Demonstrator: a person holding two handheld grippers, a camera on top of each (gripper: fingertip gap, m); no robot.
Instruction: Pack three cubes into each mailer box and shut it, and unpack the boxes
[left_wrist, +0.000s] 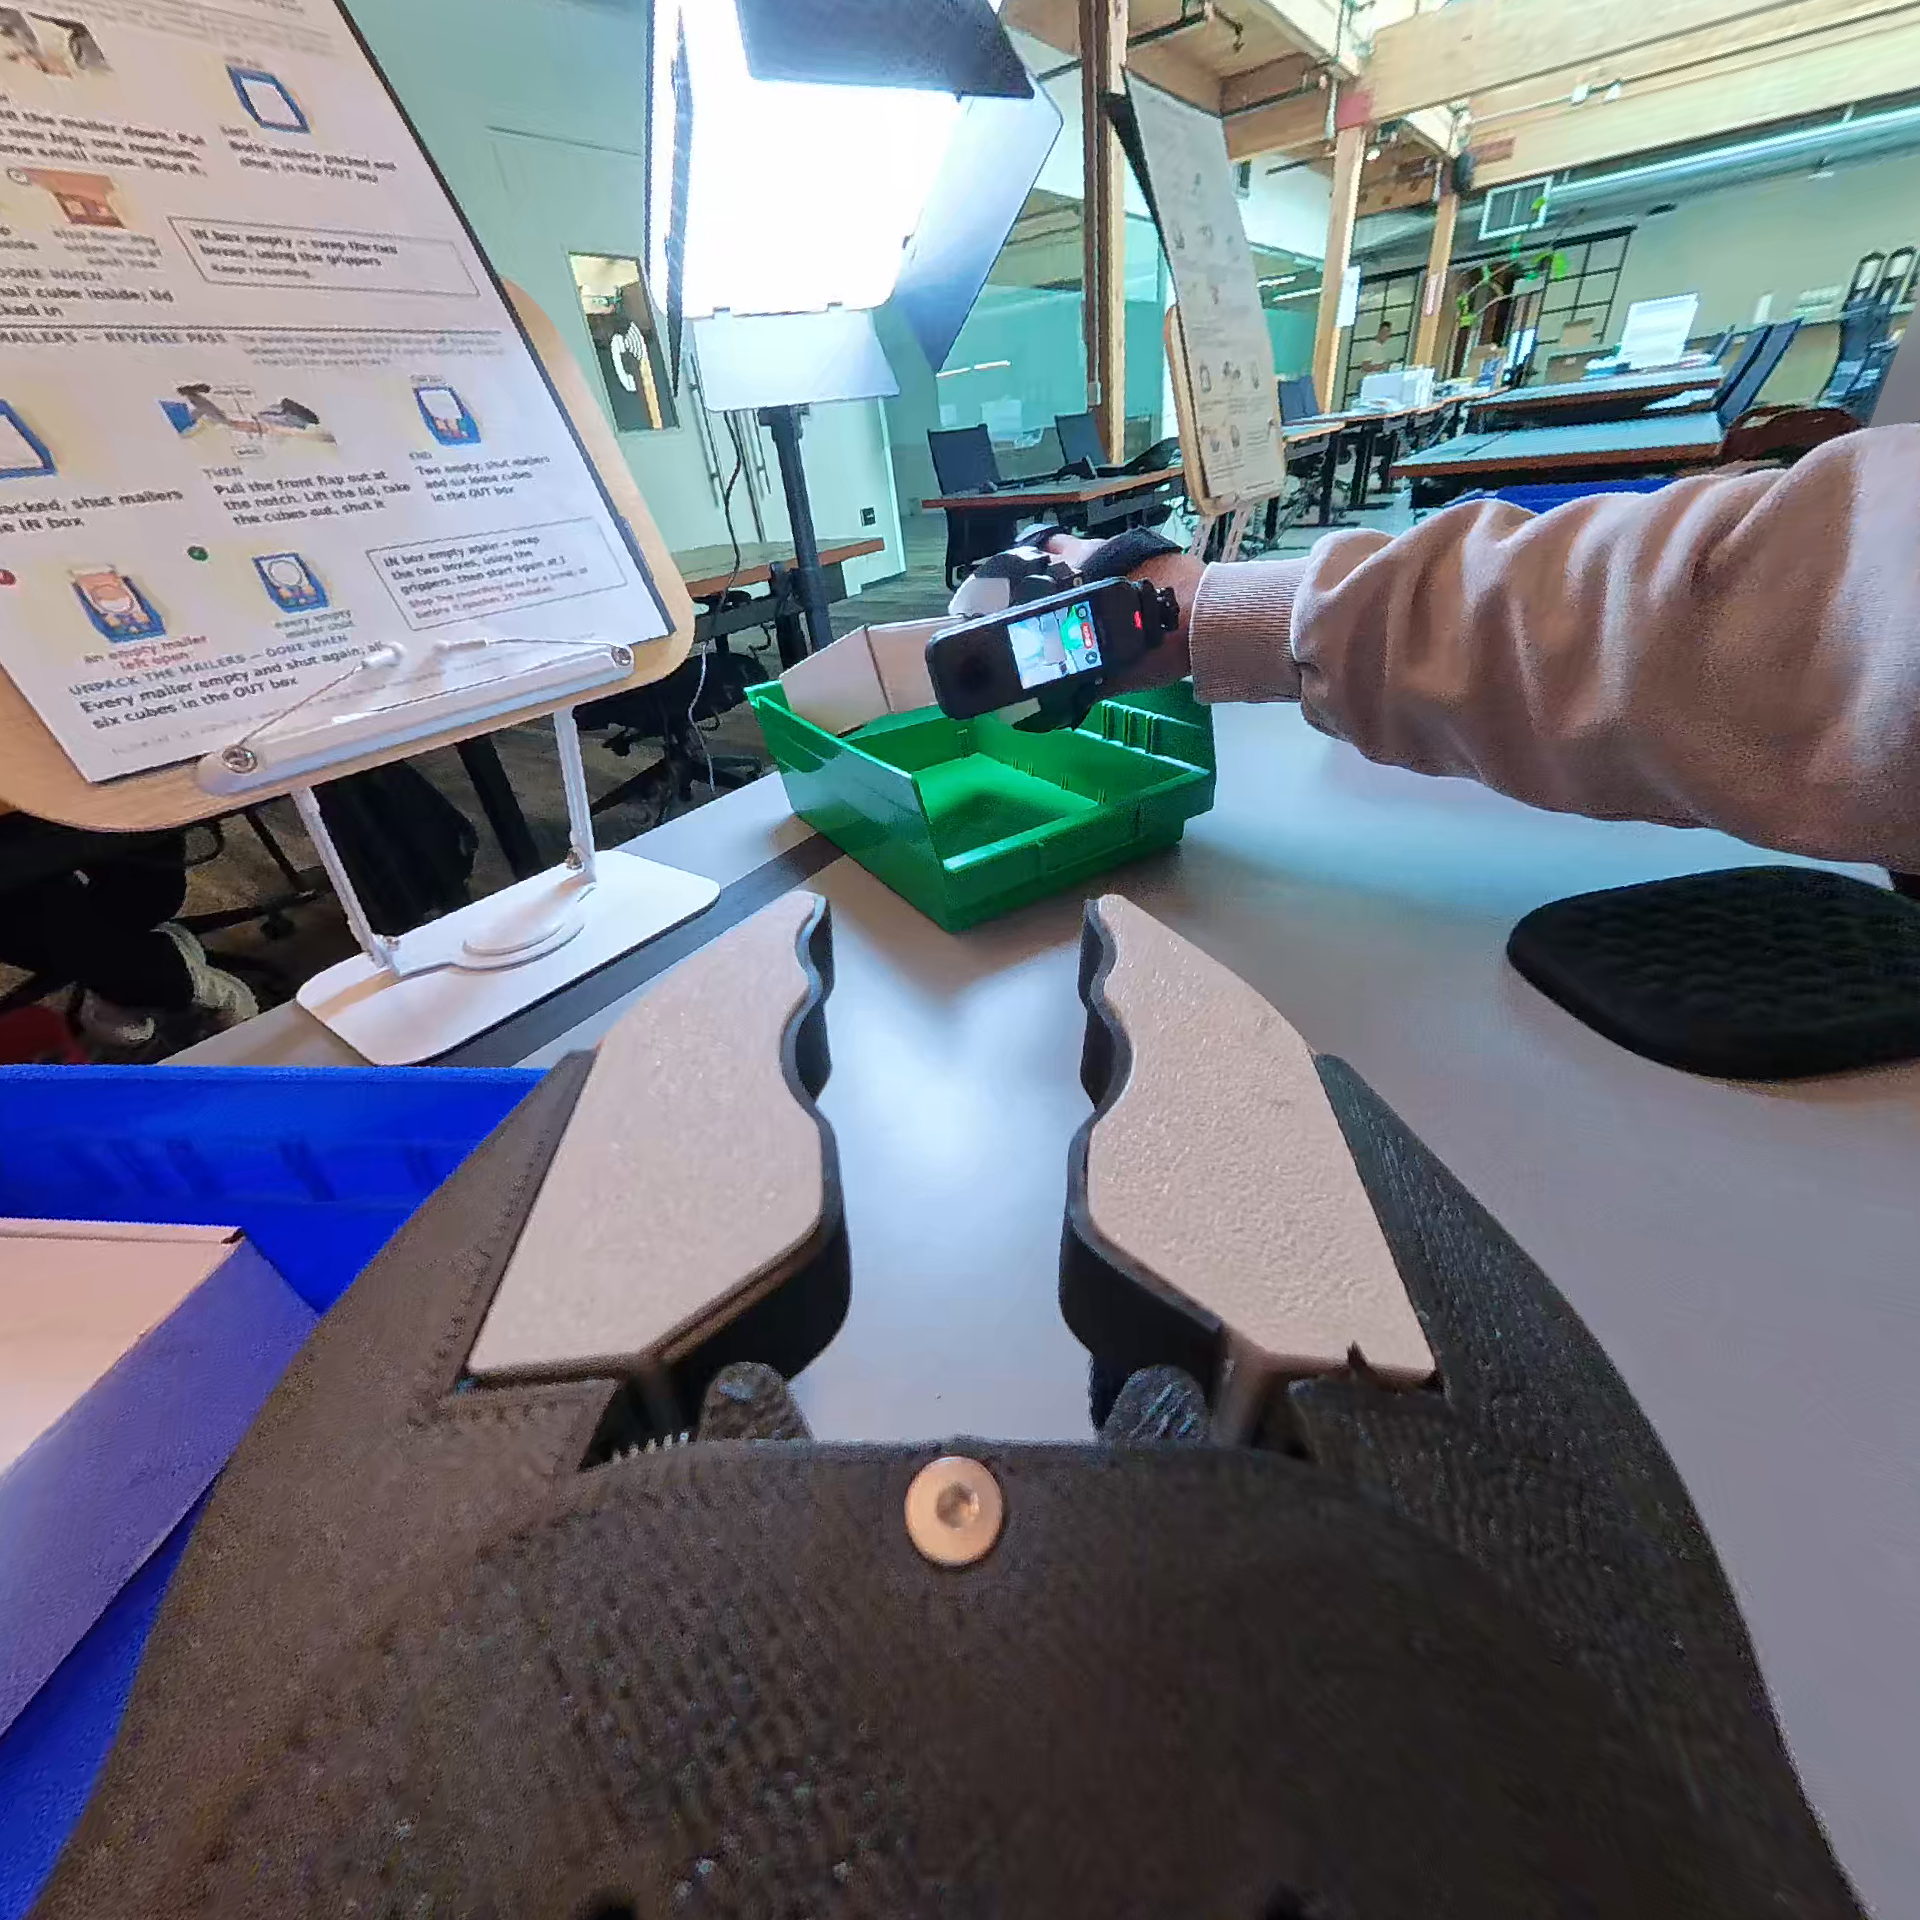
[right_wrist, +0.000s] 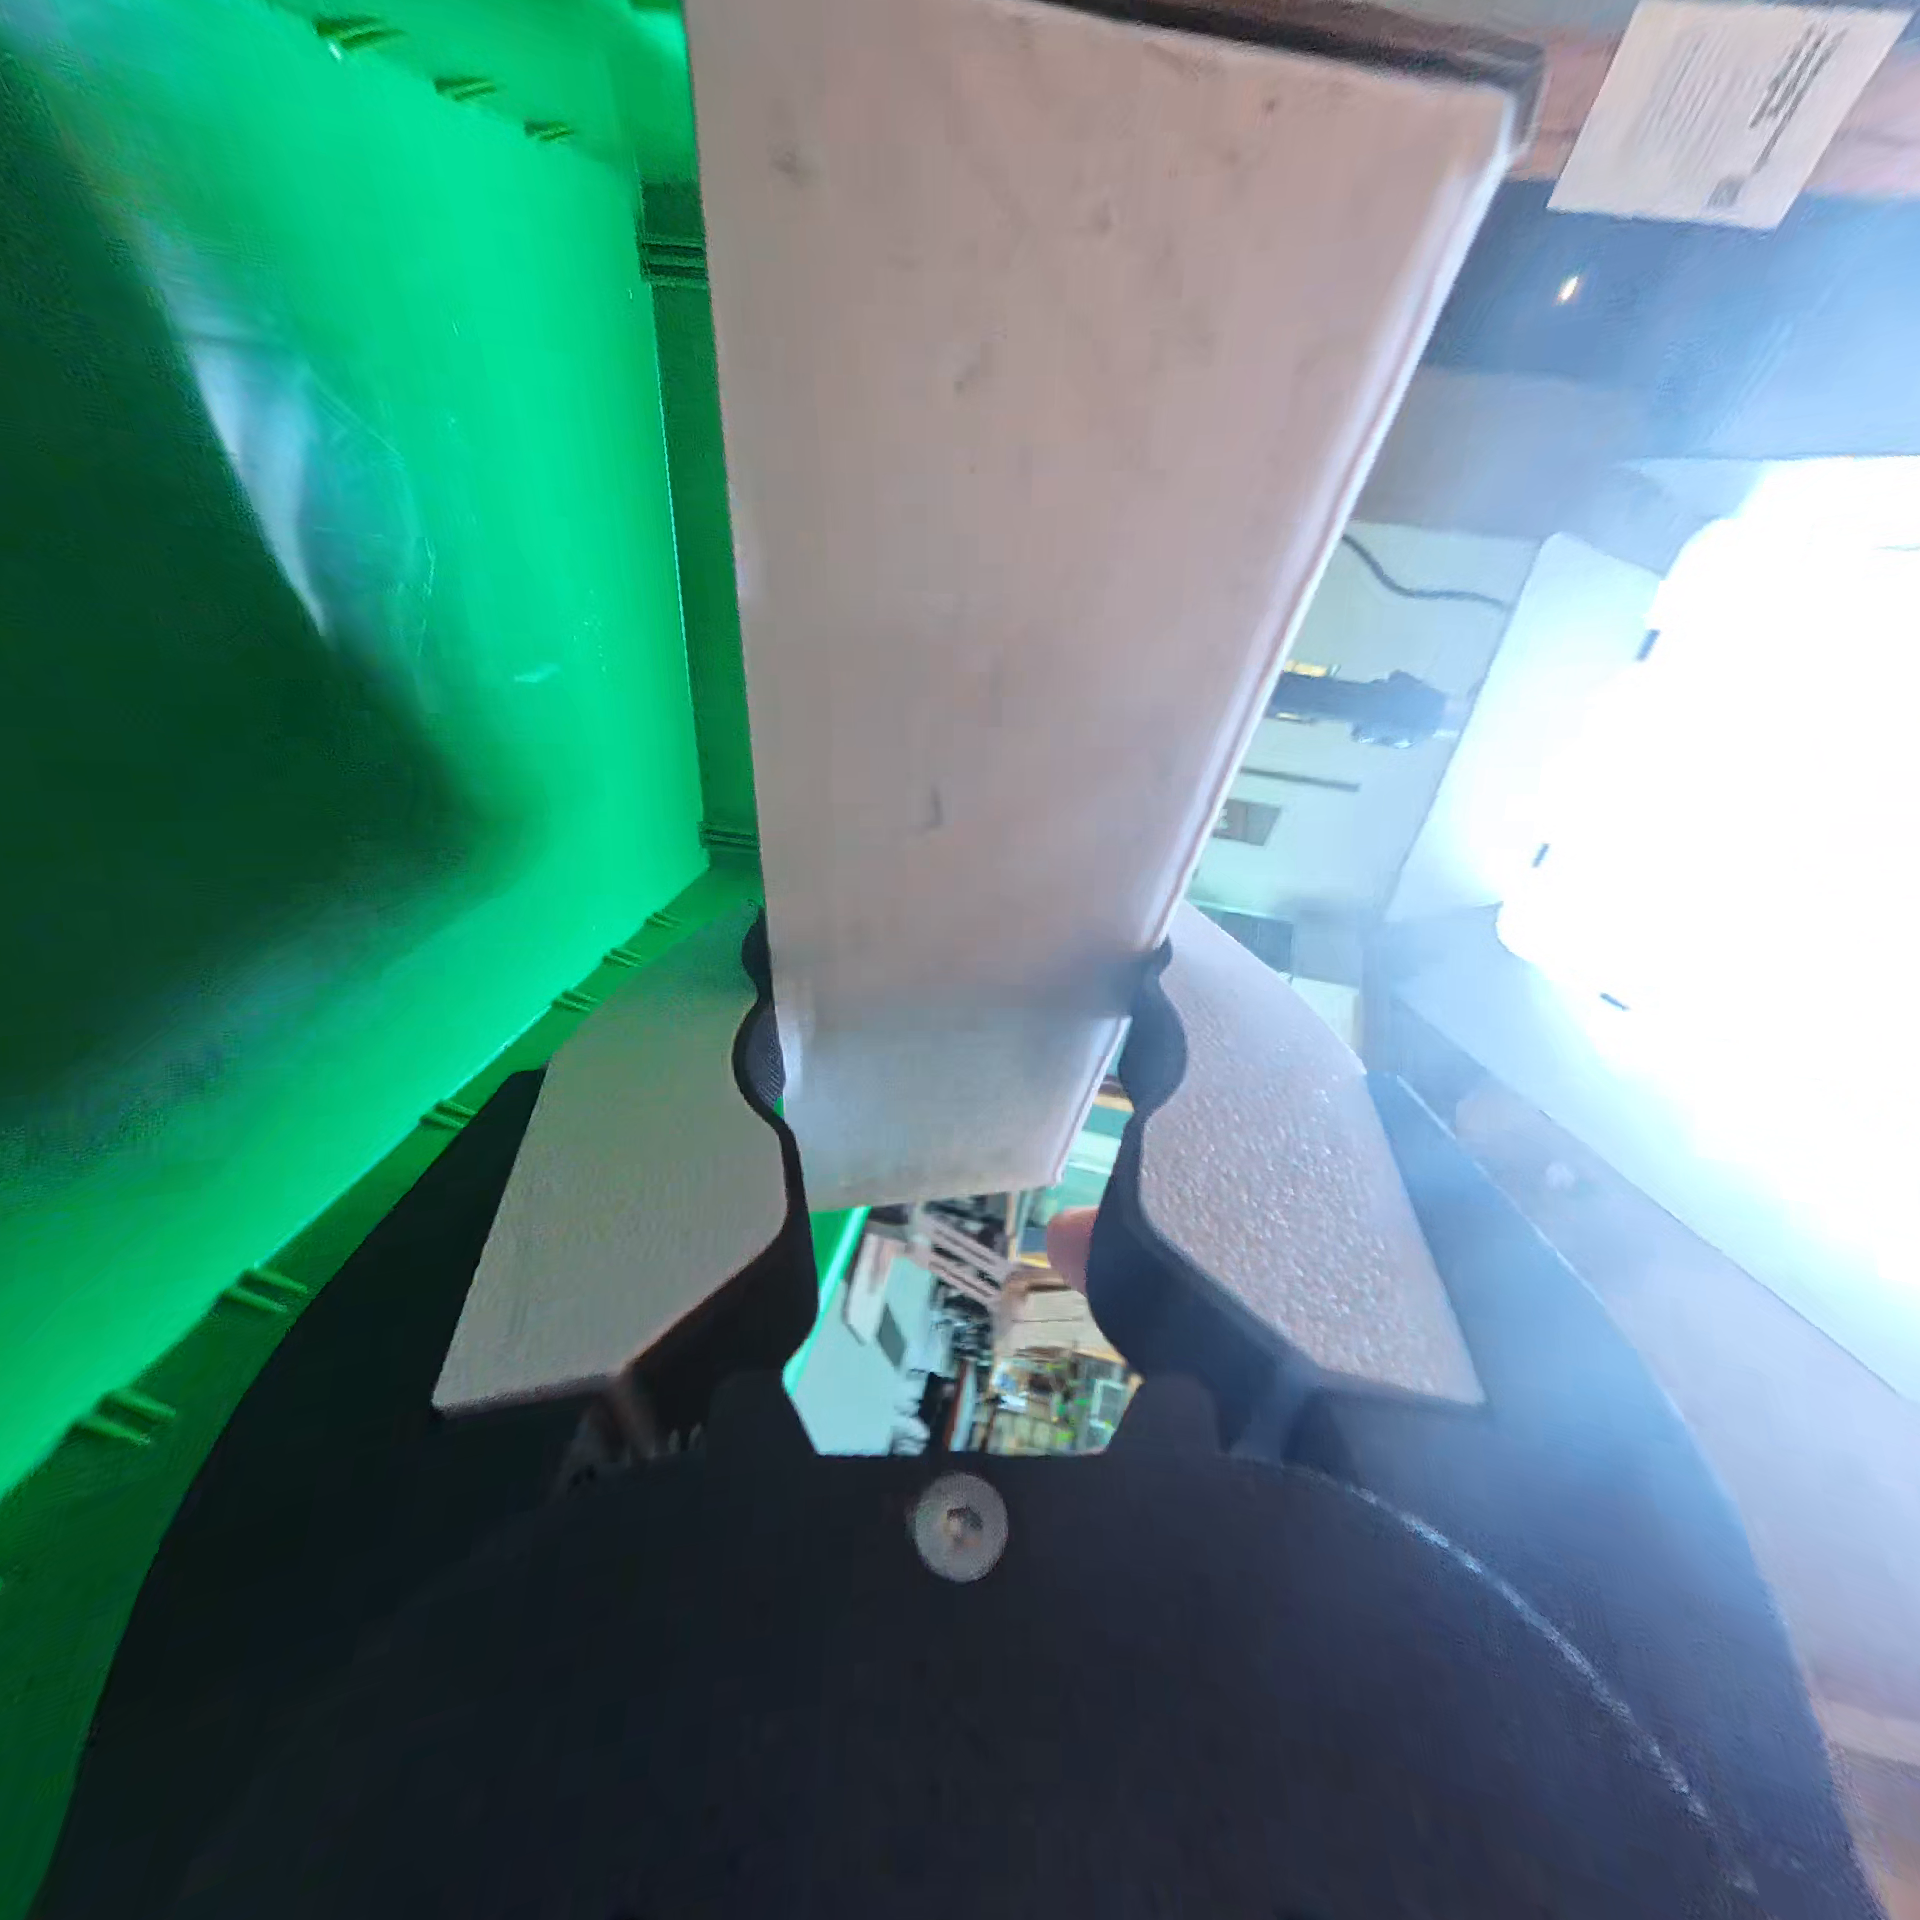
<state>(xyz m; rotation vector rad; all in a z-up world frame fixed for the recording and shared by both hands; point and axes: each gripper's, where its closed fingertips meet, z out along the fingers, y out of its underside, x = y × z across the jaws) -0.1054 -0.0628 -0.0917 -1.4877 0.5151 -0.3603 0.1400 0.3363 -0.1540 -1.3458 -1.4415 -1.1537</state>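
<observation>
Over the green bin (left_wrist: 992, 800), the right gripper (right_wrist: 951, 1039) clamps a white mailer (right_wrist: 1039, 520) (probably to drop it in); the left gripper (left_wrist: 951, 1039) waits parted, empty.

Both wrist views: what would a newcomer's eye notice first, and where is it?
The bright green bin at the middle of the grey table draws the eye first. Above it, the right gripper is shut on a white mailer box, tilted over the bin's far edge. The left gripper is open and holds nothing, beside a blue bin at the left, with an instruction sheet on a stand behind.
</observation>
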